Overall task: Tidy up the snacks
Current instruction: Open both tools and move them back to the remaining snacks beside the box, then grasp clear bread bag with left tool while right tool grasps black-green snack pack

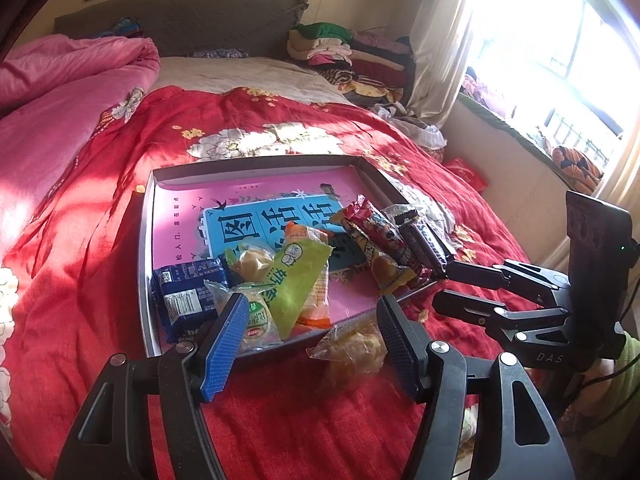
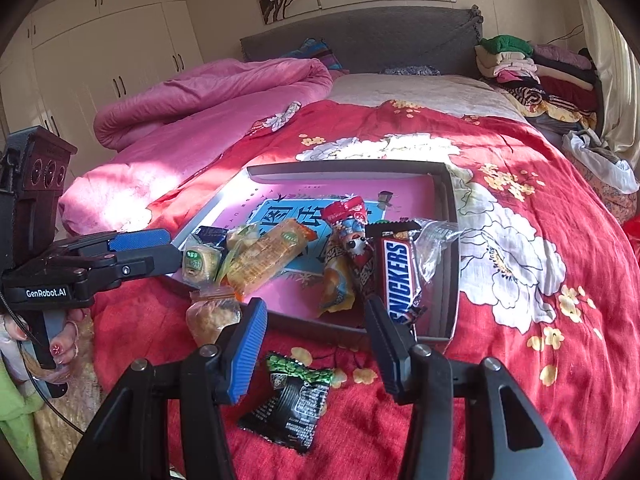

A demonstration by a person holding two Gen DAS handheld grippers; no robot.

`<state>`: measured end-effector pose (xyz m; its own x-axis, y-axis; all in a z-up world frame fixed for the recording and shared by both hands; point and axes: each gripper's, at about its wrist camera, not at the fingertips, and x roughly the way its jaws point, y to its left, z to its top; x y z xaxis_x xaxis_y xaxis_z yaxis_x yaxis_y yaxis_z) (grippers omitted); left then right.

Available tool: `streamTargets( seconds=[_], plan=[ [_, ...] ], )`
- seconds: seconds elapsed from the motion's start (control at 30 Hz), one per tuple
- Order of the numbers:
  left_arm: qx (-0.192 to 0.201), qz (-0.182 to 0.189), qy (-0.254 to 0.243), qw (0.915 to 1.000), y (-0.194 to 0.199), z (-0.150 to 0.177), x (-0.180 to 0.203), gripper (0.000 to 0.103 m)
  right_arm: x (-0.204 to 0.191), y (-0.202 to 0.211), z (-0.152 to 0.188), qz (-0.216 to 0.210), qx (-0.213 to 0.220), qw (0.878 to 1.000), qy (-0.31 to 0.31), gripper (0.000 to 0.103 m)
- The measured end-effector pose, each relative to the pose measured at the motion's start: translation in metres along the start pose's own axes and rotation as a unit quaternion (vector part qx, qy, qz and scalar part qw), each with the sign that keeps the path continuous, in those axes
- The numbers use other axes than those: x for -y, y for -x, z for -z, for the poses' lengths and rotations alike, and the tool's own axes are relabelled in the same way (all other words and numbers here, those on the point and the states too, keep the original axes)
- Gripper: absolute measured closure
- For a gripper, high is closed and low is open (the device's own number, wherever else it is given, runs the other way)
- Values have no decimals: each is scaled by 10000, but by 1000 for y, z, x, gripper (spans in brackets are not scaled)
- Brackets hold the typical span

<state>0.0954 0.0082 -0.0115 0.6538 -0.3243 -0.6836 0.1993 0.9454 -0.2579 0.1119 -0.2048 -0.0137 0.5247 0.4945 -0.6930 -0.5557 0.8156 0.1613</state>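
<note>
Left hand-held gripper (image 1: pixel 310 320) spread wide, nothing between its fingers; a clear-wrapped pastry (image 1: pixel 354 346) lies on the red bedspread (image 1: pixel 80 240) just ahead of it, outside the tray (image 1: pixel 145 240). Right hand-held gripper (image 2: pixel 316 320) also wide and empty, with a black snack packet (image 2: pixel 290 404) on the bedspread directly below its fingers. Tray beyond holds a Snickers bar (image 2: pixel 400 276) and other snacks.
</note>
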Motion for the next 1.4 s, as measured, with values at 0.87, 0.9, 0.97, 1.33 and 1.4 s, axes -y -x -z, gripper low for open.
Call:
streamTargets(
  seconds=[0.87, 0.9, 0.97, 1.33, 1.4],
  plan=[
    [-986, 368, 76, 9944, -27, 29, 23, 35, -11, -23, 33, -136, -1108, 9934, -277, 50],
    [-1023, 361, 83, 9941, -30, 29, 23, 35, -11, -25, 35, -139, -1158, 9928, -277, 50],
    [-1081, 375, 87, 9934, -33, 31, 24, 35, -11, -29, 37, -129, -1278, 9913, -287, 50],
    [-1225, 392, 258, 9914, -57, 32, 22, 35, -19, -49, 43, -265, -1517, 9881, -36, 54],
    [-1235, 381, 270, 9912, -60, 32, 22, 35, -21, -51, 42, -280, -1502, 9883, -14, 56]
  ],
)
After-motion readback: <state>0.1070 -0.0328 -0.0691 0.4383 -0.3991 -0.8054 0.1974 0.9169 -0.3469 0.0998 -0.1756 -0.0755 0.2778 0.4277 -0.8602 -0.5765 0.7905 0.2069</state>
